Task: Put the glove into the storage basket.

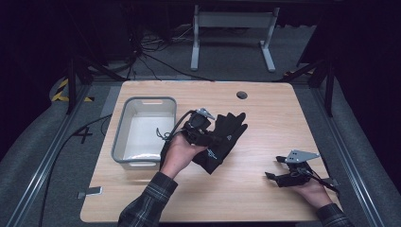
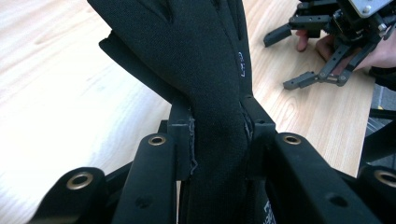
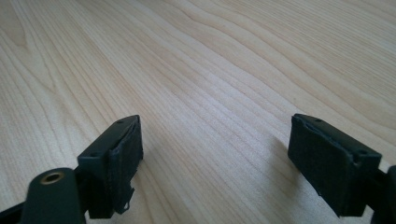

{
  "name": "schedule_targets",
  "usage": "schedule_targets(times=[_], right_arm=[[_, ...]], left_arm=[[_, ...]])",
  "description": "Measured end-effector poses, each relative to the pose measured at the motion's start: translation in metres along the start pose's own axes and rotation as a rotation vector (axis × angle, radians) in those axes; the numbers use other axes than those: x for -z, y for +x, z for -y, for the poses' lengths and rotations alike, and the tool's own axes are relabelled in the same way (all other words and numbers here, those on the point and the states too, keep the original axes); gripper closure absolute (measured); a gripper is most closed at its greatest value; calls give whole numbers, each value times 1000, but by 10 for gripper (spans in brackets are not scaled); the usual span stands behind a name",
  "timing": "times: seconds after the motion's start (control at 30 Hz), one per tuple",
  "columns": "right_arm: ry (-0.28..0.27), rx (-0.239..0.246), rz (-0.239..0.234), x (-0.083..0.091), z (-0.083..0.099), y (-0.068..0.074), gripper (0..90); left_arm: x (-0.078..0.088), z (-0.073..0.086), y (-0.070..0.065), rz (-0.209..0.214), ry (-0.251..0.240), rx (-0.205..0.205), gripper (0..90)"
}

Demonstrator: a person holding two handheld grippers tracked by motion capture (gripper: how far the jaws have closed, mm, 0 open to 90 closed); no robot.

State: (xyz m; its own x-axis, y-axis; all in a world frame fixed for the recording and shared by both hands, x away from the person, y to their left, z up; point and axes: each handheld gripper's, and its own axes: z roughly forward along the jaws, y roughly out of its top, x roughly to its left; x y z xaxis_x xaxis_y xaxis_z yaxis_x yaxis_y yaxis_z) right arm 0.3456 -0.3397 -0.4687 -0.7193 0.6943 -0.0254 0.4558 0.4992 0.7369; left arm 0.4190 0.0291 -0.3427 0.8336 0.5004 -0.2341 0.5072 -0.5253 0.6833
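— Two black gloves (image 1: 222, 137), is it? Soft matte knit, at the frame's centre, pinched in the left gripper (image 2: 217, 135) above the pale wood-grain worktop (image 1: 255, 198).
— Looks so. Small white print marks the fabric; too small to read.
— And the right gripper (image 3: 215, 158)?
— Wide, felt-padded, nothing between, lower right. Grey plastic tub (image 1: 144, 132) sits left.

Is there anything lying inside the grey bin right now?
No, the grey bin shows a bare white floor in the high view, while the black gloves sit clamped in the left tongs.
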Motion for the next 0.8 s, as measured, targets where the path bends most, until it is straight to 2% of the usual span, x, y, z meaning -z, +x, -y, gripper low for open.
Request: schedule_targets(times=[0.1,0.37,0.8], right_arm=[[0,0,0,0,0,0,185],[1,1,-1,0,0,0,181],[2,1,-1,0,0,0,176]], left_arm=[[10,0,5,-11,-11,8,710],[41,6,21,-74,-14,25,710],[102,29,52,-194,-58,104,710]])
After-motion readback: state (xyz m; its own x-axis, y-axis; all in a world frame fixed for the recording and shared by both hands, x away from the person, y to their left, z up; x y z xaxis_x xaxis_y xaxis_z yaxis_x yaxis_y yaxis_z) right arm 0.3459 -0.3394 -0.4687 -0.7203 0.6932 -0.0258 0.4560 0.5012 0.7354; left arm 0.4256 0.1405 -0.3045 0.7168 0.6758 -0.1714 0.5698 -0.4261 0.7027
